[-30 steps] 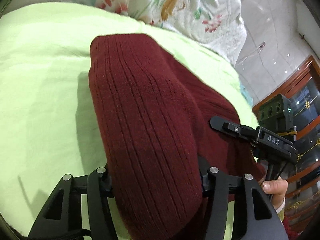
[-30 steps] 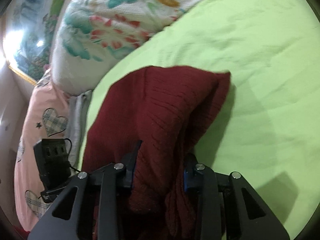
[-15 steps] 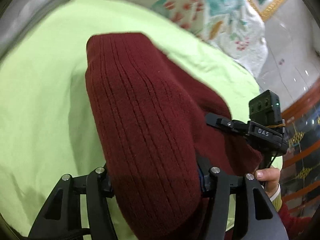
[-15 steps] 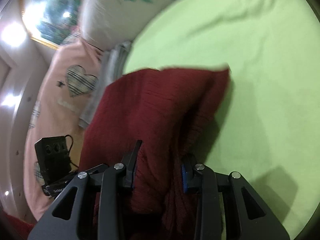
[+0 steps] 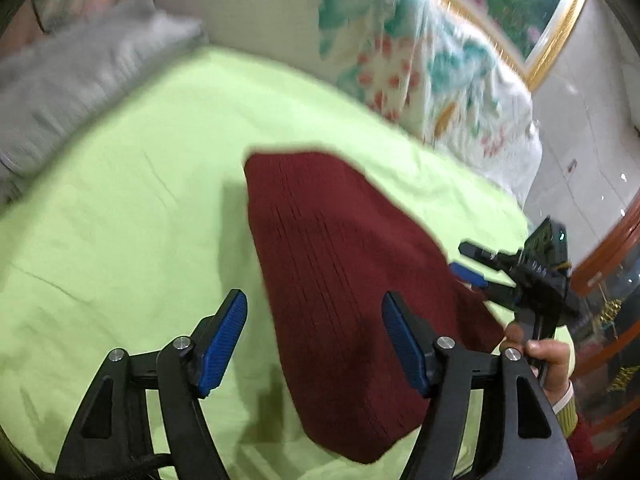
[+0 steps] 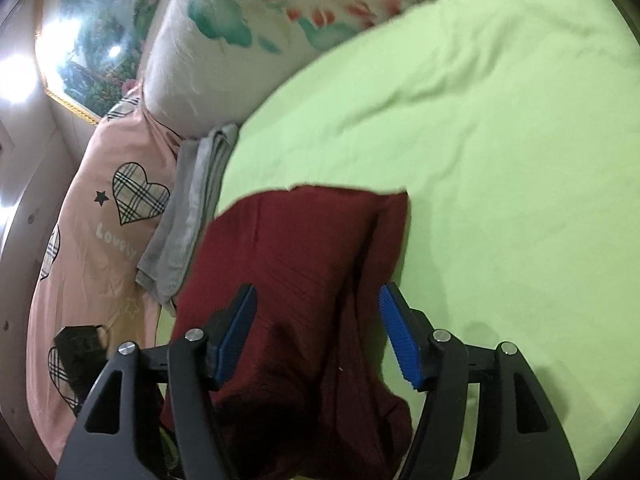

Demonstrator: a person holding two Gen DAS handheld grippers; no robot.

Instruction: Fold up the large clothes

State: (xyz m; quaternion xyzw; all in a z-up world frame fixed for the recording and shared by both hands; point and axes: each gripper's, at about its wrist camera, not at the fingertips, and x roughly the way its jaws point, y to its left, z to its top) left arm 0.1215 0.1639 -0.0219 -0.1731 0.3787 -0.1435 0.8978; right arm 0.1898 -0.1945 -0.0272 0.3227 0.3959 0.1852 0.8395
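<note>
Green bedsheet [image 5: 120,200] lies bare around the maroon sweater [image 5: 340,260], both grippers' jaws spread, the right's opening.

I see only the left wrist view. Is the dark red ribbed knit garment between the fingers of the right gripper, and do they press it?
Observer: It is between them, but not pressed. The right gripper has its jaws opening, and its blue pads stand clear of the dark red ribbed knit garment.
Operator: What lies past the garment on the left of that view?
Observer: A pink cover with checked hearts and the word "Lovely", beyond a folded grey cloth.
</note>
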